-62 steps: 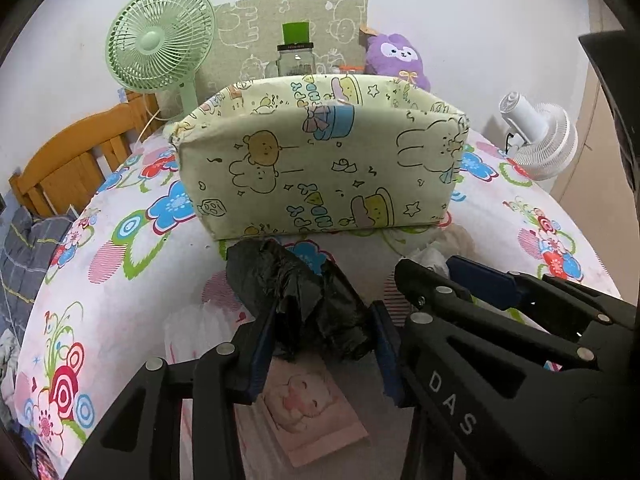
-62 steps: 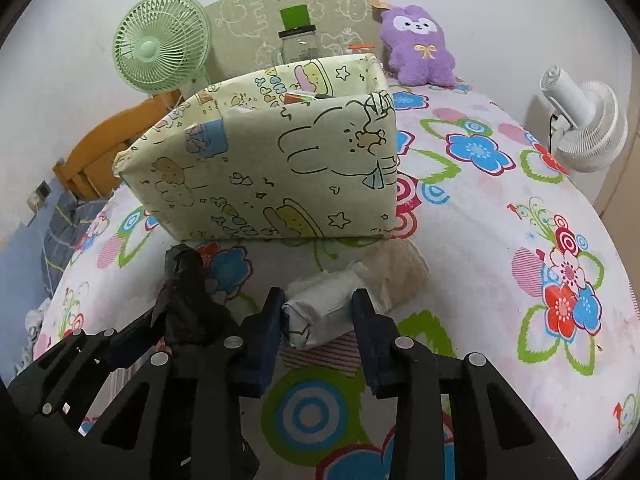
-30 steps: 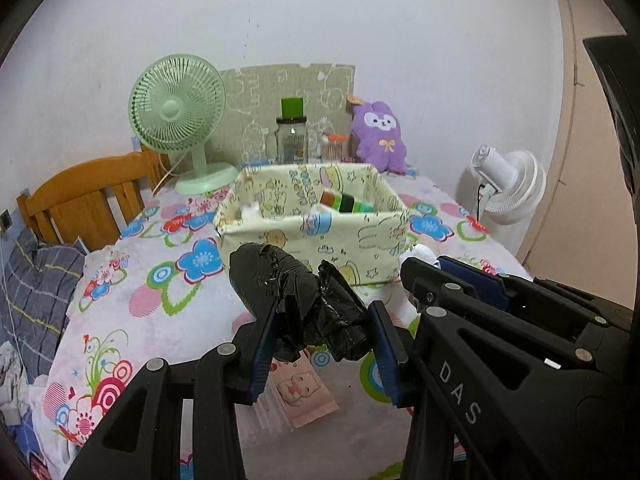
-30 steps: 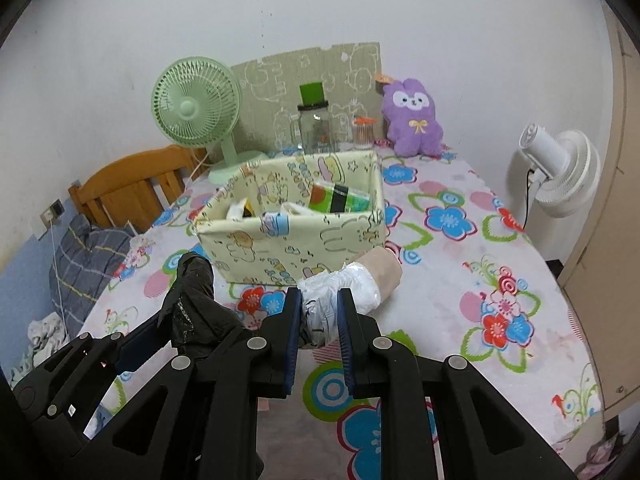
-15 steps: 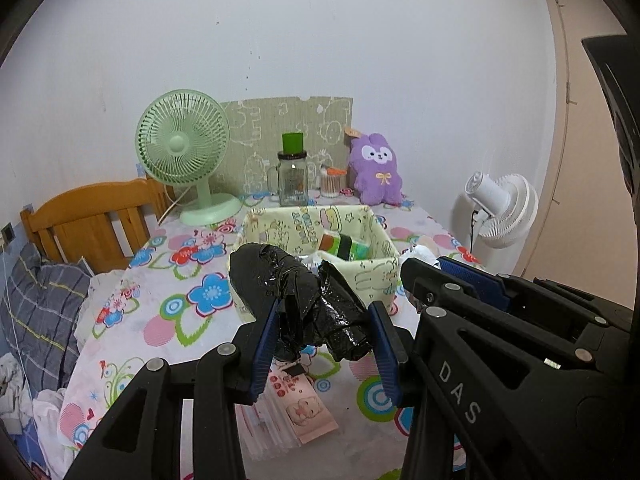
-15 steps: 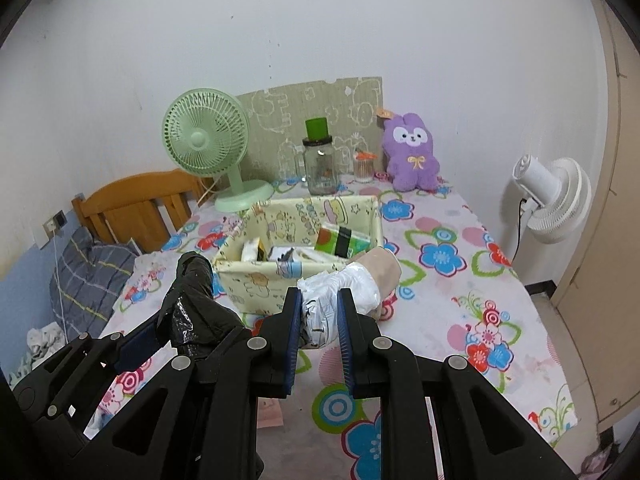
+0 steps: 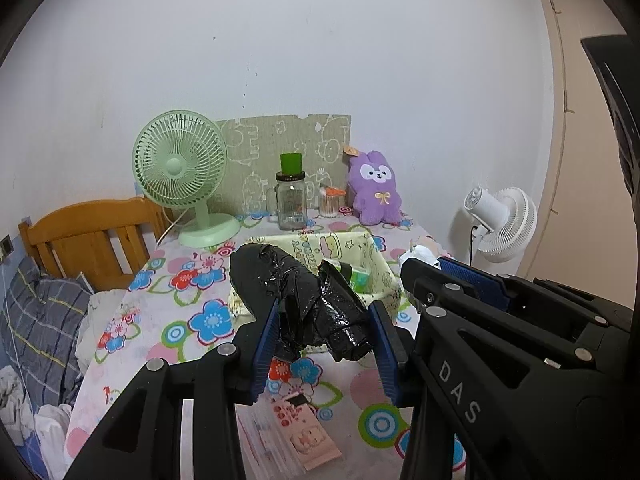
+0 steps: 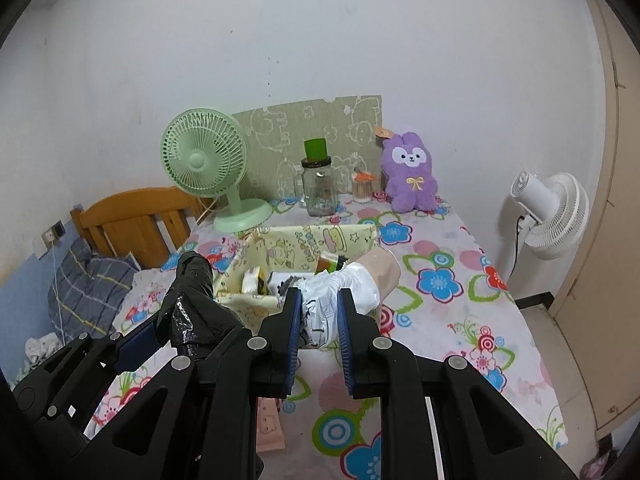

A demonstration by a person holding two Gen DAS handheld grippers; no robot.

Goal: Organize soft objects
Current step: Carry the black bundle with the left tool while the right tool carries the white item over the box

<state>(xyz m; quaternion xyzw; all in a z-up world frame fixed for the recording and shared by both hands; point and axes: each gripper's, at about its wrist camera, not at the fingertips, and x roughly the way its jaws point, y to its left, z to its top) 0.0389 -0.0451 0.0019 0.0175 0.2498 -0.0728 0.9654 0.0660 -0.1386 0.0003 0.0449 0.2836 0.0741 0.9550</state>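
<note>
My left gripper [image 7: 324,312] is shut on a crumpled black plastic bag [image 7: 304,300], held high above the table; the bag also shows in the right wrist view [image 8: 192,300]. My right gripper [image 8: 319,308] is shut on a white and beige rolled soft bundle [image 8: 352,280], also held in the air. Below and ahead stands a yellow cartoon-print fabric box [image 8: 304,240], open on top, with a green packet and other small items inside. It also shows in the left wrist view [image 7: 360,252].
The floral-cloth table [image 8: 460,300] carries a green fan [image 8: 204,160], a glass jar [image 8: 318,192], a purple plush rabbit [image 8: 408,176] and a pink packet [image 7: 304,428]. A white fan [image 8: 552,208] stands at the right, a wooden headboard [image 8: 132,216] at the left.
Both grippers have risen and pulled back from the box with their loads. The box now looks smaller and lower, and its inside is in view.
</note>
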